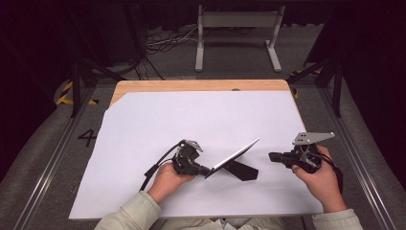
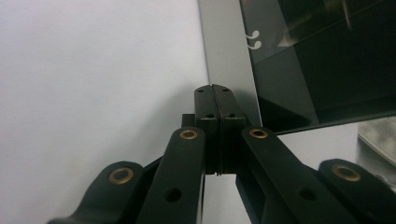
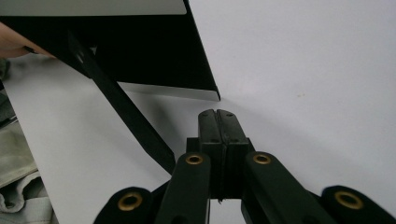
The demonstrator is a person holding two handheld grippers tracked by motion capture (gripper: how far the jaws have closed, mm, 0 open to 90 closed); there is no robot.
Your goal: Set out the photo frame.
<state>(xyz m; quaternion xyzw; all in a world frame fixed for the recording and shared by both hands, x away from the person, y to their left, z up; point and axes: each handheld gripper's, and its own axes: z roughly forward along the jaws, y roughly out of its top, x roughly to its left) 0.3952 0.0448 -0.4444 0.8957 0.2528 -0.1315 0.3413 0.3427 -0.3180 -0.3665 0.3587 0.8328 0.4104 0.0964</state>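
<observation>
The left gripper (image 1: 203, 169) has its two black jaws pressed flat together with nothing between them, as the left gripper view shows plainly, pad against pad; their tips sit at the lower edge of a picture frame (image 1: 233, 158), at its silver border (image 2: 229, 60), and whether they actually touch that edge cannot be told. The right gripper (image 1: 272, 156) is likewise clenched on nothing, its jaws meeting along a thin seam in the right gripper view, the tips pointing toward the frame's near corner and a little apart from it. The frame stands tilted on the white sheet (image 1: 191, 120), between the two grippers, its dark glass face (image 2: 327, 56) turned toward the left gripper and its black back (image 3: 140, 56) toward the right one. A black strut (image 3: 126, 116) runs down from that back to the sheet and props the frame up; in the high view it appears as a dark wedge under the leaning panel. The left hand (image 1: 168, 181) grips its tool low and close to the frame, cable trailing off to the side; the right hand (image 1: 320, 175) holds its tool further out, with the grey three-cornered plate on top. The white sheet covers most of a wooden table (image 1: 191, 85).
</observation>
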